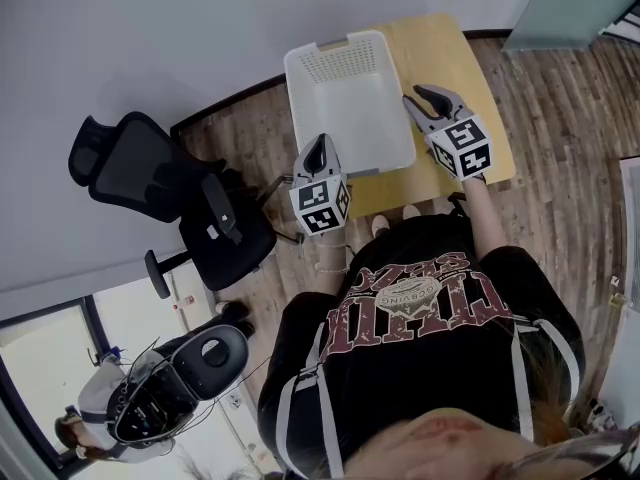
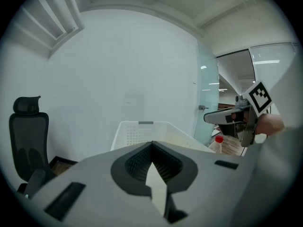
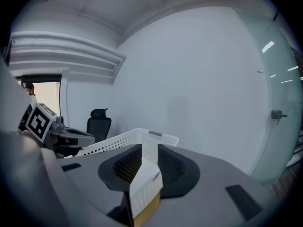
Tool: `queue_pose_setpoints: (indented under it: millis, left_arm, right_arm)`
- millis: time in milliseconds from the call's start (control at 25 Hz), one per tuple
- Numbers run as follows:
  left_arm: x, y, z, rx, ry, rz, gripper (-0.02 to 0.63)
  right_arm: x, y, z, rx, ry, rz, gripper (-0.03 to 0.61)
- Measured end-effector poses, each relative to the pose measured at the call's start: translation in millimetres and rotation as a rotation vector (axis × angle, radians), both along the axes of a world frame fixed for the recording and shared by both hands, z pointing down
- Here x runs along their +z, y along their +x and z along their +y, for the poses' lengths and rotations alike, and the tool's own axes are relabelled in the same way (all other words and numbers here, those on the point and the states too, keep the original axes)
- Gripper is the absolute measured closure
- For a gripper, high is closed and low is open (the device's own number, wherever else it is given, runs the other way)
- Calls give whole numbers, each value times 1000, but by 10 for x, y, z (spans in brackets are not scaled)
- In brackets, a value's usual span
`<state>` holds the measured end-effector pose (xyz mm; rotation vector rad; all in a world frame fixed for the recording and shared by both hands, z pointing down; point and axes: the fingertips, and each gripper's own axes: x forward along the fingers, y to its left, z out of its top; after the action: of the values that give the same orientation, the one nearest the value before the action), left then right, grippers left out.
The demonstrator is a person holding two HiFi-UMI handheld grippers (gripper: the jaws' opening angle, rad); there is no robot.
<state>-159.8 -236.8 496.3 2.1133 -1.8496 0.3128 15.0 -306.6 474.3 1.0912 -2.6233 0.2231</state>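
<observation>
Both tools flank the basket [image 1: 297, 103], left tool [image 1: 320, 144] closed empty, right tool [image 1: 424, 96] slightly parted.

Left gripper [image 1: 322, 141] closed, right gripper [image 1: 412, 94] ajar

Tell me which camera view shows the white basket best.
The head view: it shows the whole white basket from above, on the wooden table. The left gripper view shows only its upper rim and perforated wall; the right gripper view, one perforated side.
</observation>
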Motion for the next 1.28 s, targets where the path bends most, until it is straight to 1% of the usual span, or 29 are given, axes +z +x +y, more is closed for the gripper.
queue_pose_setpoints:
  millis: [360, 760, 1040, 1280]
  left_arm:
    - [8, 23, 21, 7, 4, -13, 567]
    - [14, 43, 3, 14, 2, -26, 567]
    - [14, 45, 9, 14, 2, -28, 567]
    - [23, 62, 12, 24, 8, -33, 567]
  right_arm:
    - [-38, -293, 85, -74, 6, 2, 509]
    - [9, -627, 183, -165, -16, 4, 547]
    - [60, -823, 271, -226, -30, 10, 558]
    - [132, -937, 335, -256, -42, 14, 560]
